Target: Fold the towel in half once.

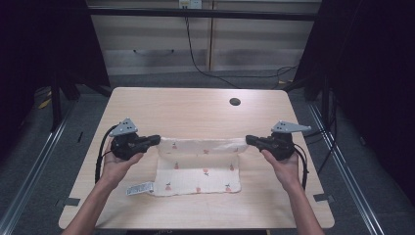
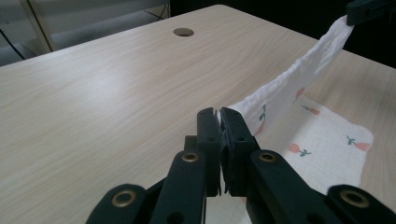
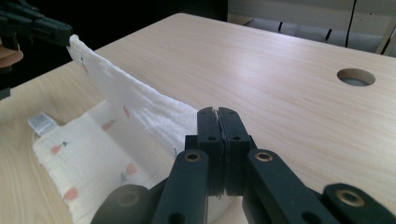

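Both tools pinch the far corners of the cloth, lifted for a fold.

Your left tool [image 1: 155,139] and right tool [image 1: 248,139] each have their jaws closed tight on a corner of the carrot-print cloth [image 1: 198,178], whose far edge hangs raised between them while the rest lies flat on the counter [image 1: 186,105]. Keep that edge taut and level, move both hands together, and likely lay it squarely onto the near edge, label [image 1: 140,188] side included.
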